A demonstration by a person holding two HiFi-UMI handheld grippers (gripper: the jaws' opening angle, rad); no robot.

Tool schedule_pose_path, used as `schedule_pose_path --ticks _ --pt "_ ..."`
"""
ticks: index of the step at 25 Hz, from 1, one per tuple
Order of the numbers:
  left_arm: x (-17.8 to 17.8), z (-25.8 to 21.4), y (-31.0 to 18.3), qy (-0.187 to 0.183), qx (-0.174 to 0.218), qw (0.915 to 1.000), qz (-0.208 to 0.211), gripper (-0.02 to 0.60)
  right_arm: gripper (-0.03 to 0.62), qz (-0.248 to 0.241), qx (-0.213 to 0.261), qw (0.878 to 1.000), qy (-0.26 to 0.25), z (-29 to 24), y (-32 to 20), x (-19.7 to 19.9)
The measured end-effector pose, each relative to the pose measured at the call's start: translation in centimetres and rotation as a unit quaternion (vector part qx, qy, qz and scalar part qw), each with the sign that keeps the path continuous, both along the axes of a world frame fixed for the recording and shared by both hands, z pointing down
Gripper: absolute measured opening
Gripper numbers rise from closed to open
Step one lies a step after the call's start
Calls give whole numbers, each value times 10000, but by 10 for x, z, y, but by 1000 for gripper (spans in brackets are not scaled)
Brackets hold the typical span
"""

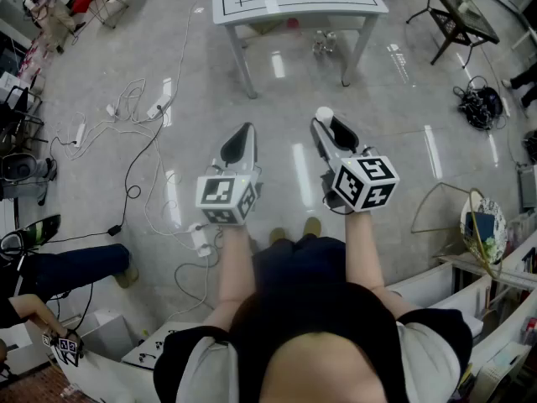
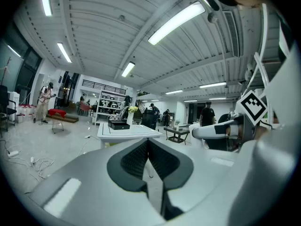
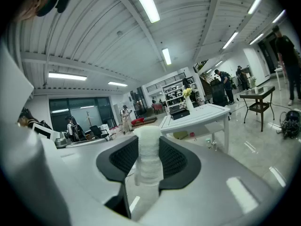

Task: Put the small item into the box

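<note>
So the right gripper (image 1: 327, 127) has its jaws clamped on the small item (image 3: 148, 149), a white textured roll standing upright between the pads, top poking out above them. Makes sense to pinch it at mid height like that, it probably won't tip while being carried. The left gripper (image 1: 242, 139) is closed on nothing, pads pressed together, just riding along beside the right one, my guess is it's kept out of the way. Both point roughly level over bare floor, with cables (image 1: 143, 116) off to the left. The black box (image 3: 179, 112) sits on the white table (image 1: 294, 7) well ahead, so I'd say the carry part is only underway, drop-off not yet done
</note>
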State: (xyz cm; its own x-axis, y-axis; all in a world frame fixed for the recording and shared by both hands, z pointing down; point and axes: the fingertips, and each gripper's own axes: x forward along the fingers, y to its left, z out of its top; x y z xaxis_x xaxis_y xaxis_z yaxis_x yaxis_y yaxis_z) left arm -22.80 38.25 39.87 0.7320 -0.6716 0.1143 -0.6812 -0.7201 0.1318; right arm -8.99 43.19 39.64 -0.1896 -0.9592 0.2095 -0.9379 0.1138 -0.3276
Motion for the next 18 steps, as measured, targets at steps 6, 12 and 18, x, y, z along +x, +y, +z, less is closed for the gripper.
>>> schedule_pose_path --ticks 6,12,18 --pt "-10 -6 10 222 -67 9997 29 9 137 -64 -94 9997 228 -2 7 -18" --pt "-18 -9 19 261 -54 9996 130 9 138 25 -28 9994 350 -10 14 -26" --pt "-23 -8 25 188 -66 9993 327 9 138 126 -87 9991 405 -10 23 -38"
